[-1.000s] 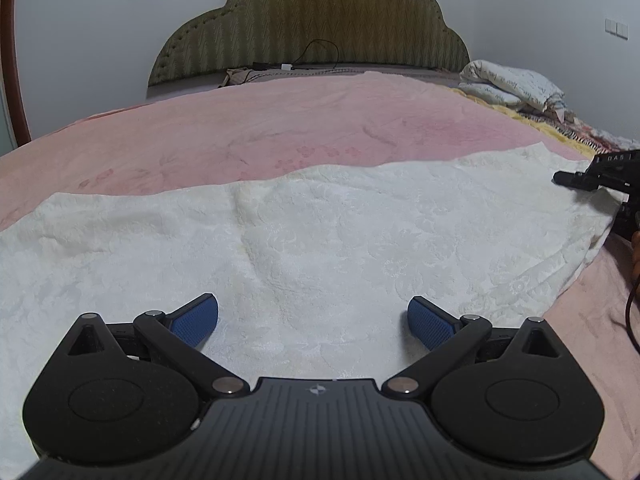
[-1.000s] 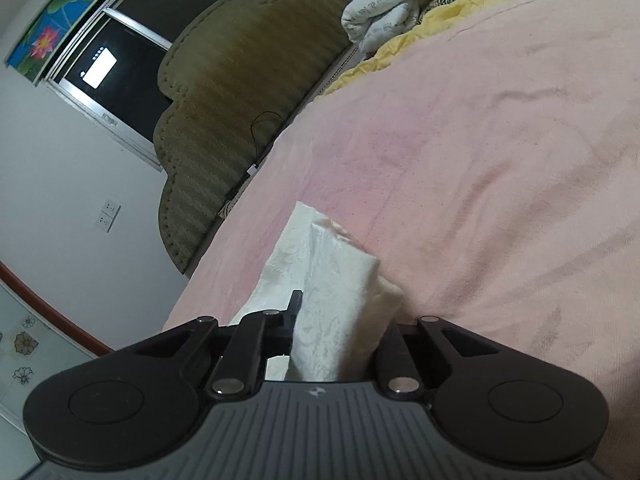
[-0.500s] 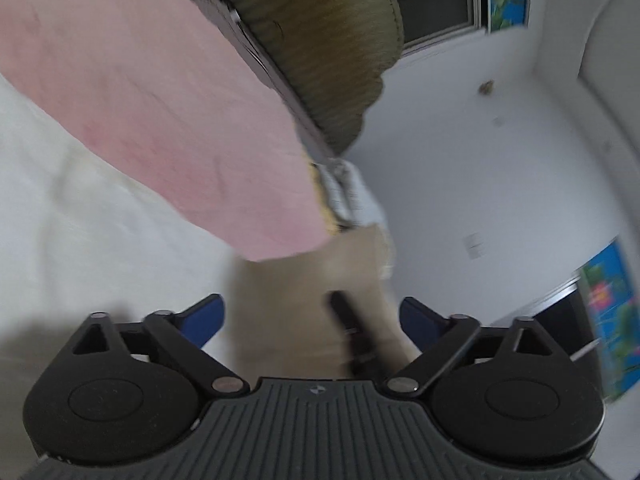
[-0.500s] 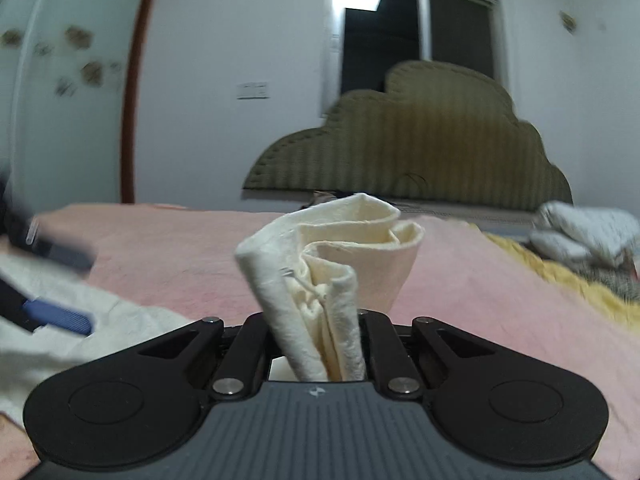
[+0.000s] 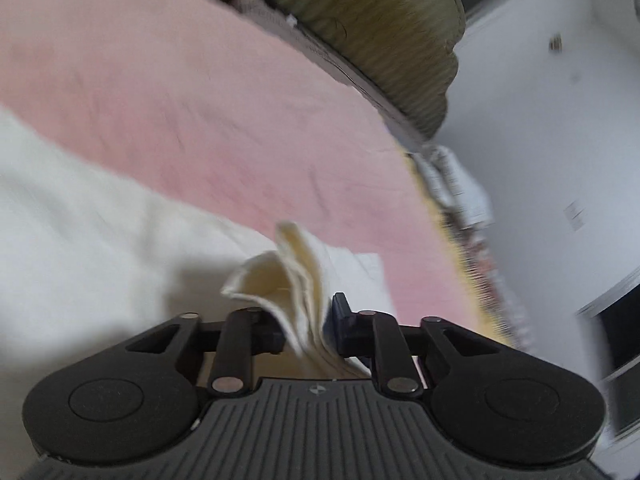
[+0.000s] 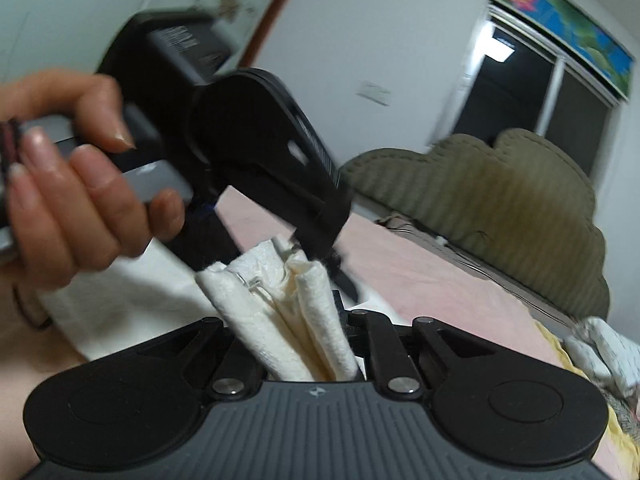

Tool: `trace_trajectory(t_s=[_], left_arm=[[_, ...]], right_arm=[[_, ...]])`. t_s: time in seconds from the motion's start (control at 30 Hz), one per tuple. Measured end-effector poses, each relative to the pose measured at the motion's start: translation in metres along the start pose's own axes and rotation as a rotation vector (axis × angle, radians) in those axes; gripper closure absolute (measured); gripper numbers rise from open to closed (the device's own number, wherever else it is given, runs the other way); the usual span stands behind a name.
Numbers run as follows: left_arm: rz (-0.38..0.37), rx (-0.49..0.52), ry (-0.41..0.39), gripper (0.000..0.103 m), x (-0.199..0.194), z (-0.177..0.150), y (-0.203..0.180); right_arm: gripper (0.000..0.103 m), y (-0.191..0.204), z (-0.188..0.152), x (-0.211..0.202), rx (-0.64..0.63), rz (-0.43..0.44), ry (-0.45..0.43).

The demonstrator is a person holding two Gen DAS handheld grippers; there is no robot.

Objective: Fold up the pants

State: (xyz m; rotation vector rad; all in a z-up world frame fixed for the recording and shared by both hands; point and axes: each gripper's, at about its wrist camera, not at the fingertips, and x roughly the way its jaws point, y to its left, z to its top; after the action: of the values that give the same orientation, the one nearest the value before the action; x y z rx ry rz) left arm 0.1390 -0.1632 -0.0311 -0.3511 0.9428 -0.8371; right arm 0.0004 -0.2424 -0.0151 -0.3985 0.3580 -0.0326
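Bed (image 5: 208,120) with pink sheet carries everything; olive padded headboard (image 5: 380,28) at the far end, pillows (image 6: 608,344) stacked by the far right corner.

Pants (image 5: 80,240), cream/white textured fabric, lie spread across the bed. The bulk runs left of both tools; long axis appears to run side to side across the bed, not toward the headboard. One end is lifted off the sheet and bunched.

Left hand-held gripper (image 5: 310,332): clenched on a gathered wad of that end, layers fanned out above the jaws. In the right wrist view the left tool comes in from the upper left, person's left hand (image 6: 76,184) wrapped on its handle.

Right hand-held gripper (image 6: 304,344): also clamped on a pleated bunch of the same pants, folds sticking up between the jaws.

Key relation: both pinch points sit just beside each other, left tool's tip touching or nearly touching the cloth right above the right one's grip — blur makes contact hard to call. So both hold the same end, and the free length trails away left and down onto the bed.

Judgement: the next move likely carries this end over along the long axis toward the far end. Neither tool is nearer; they need to travel together, or the wad twists.
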Motion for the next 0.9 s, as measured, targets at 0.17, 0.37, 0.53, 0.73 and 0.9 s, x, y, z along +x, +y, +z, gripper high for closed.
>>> trace_trajectory(t_s=[0.17,0.37,0.53,0.73,0.9], left_arm=[[0.221,0.246,-0.038,0.088,-0.027,0.012,-0.004],[0.416,0.393,-0.051,0.088,-0.041,0.013,0.019],[0.466,0.44,-0.067,0.082,-0.042,0.005,0.035],[0.623,0.459,-0.159,0.031,-0.055,-0.001,0.041],[0.833,0.432,-0.27,0.026,-0.099,0.004,0.06]], right_arm=[[0.093,0.031,0.023,0.022,-0.019,0.102,0.006],[0.093,0.067,0.045,0.05,-0.052,0.209,-0.009],[0.093,0.085,0.048,0.066,-0.08,0.241,0.009],[0.057,0.107,0.045,0.063,-0.187,0.213,0.064],[0.041,0.074,0.053,0.025,-0.051,0.424,0.02]])
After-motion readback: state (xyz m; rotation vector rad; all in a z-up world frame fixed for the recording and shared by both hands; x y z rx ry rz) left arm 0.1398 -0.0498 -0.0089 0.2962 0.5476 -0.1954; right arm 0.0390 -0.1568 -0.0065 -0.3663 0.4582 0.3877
